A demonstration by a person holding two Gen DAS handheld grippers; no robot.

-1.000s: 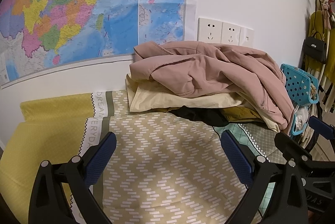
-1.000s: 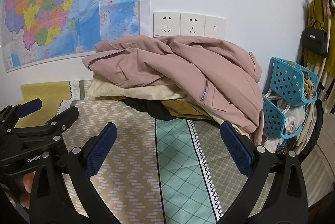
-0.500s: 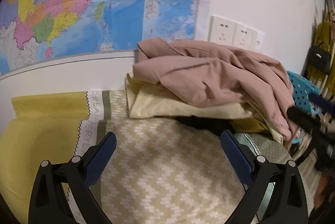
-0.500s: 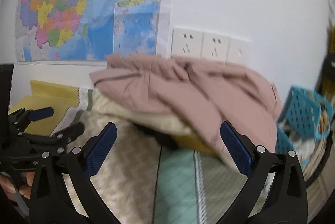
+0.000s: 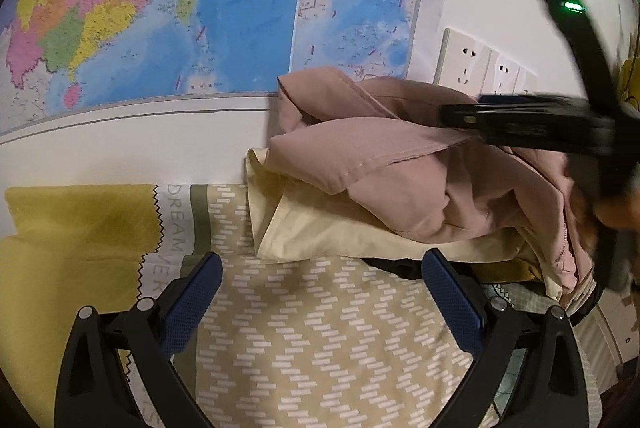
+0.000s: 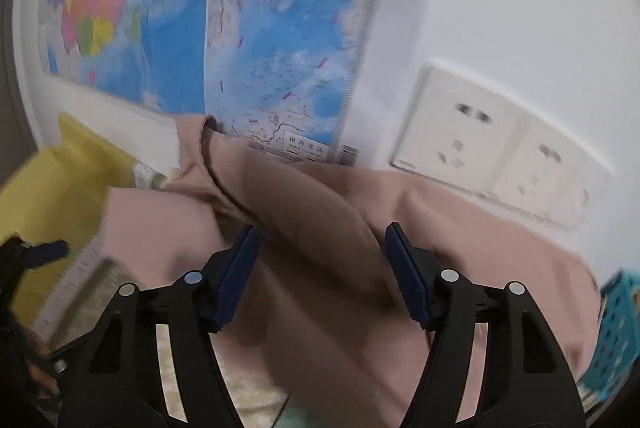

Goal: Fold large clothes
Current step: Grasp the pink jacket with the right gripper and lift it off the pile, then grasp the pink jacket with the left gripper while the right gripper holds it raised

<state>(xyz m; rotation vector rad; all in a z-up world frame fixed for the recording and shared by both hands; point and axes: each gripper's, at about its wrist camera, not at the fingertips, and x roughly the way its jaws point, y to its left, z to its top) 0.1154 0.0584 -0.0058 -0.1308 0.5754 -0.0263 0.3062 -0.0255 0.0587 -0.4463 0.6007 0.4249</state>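
While crumpled (topping 1 pile), pink jacket (image 5: 384, 163) sags.

Soft, even indoor light, no glare. Right wrist view smeared by motion blur; fisheye bends both, corners black

Crumpled pink jacket (image 5: 400, 179) tops the clothes pile.

Each hand-held gripper (image 6: 320, 272) has black frames, silver screws and dimpled blue pads (image 5: 450, 302).
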